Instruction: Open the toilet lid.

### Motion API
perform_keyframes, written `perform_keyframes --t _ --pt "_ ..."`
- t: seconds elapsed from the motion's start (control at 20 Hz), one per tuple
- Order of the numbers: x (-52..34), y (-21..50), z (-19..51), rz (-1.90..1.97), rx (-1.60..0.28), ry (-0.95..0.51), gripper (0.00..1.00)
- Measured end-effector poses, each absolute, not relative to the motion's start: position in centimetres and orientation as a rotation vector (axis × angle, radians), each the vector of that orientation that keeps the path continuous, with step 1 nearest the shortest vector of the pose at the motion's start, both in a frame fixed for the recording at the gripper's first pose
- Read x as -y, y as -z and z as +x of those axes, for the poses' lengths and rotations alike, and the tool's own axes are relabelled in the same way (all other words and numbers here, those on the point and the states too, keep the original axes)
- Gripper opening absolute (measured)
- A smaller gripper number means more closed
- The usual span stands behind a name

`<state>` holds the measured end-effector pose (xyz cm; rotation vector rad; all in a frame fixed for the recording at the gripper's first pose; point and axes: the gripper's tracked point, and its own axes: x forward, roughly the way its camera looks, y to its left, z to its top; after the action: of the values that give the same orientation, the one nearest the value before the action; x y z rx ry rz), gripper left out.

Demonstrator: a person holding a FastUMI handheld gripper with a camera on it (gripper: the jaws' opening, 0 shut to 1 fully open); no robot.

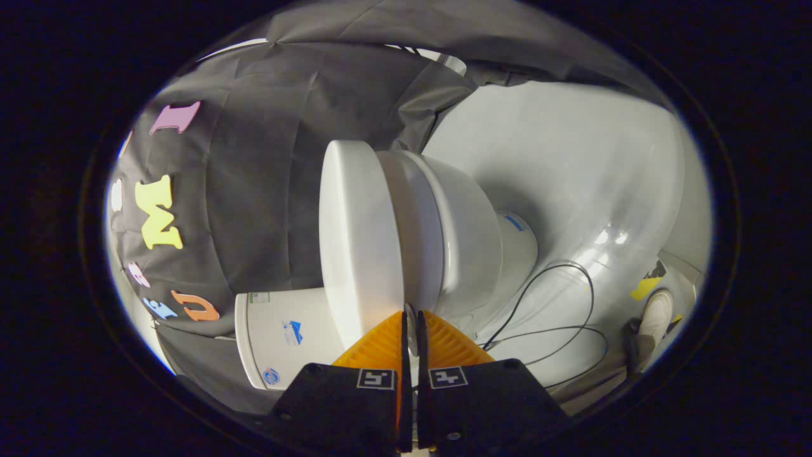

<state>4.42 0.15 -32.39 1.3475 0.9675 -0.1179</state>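
Closest to the camera, the hand-held gripper (410,324) has its two fingers drawn nearly together, a thin slit between them, pinching the rim of the toilet lid (358,235) at its near edge. From the fingertips the lid runs toward 12 o'clock, seen edge-on in this rolled view, lying close against the seat and the toilet bowl (469,235) at about 1 o'clock. At 10 o'clock of the fingers sits the white cistern (285,336) against the booth's dark cloth wall. At 3 o'clock, thin black cables (558,304) loop across the pale floor (583,171), and further out a person's shoe (654,312) stands there.
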Motion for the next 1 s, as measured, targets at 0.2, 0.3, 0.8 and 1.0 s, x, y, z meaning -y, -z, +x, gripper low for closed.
perform_keyframes --t 0.2,0.3,0.8,1.0 --pt "-0.4 31.9 4.3 1.323 -0.964 0.095 0.07" --pt "-0.3 31.2 4.5 1.320 -0.956 0.084 0.07" --pt "-1.6 27.6 4.8 1.173 -0.957 0.048 0.06" --pt "-2.3 25.4 5.2 1.110 -0.944 0.022 0.07"
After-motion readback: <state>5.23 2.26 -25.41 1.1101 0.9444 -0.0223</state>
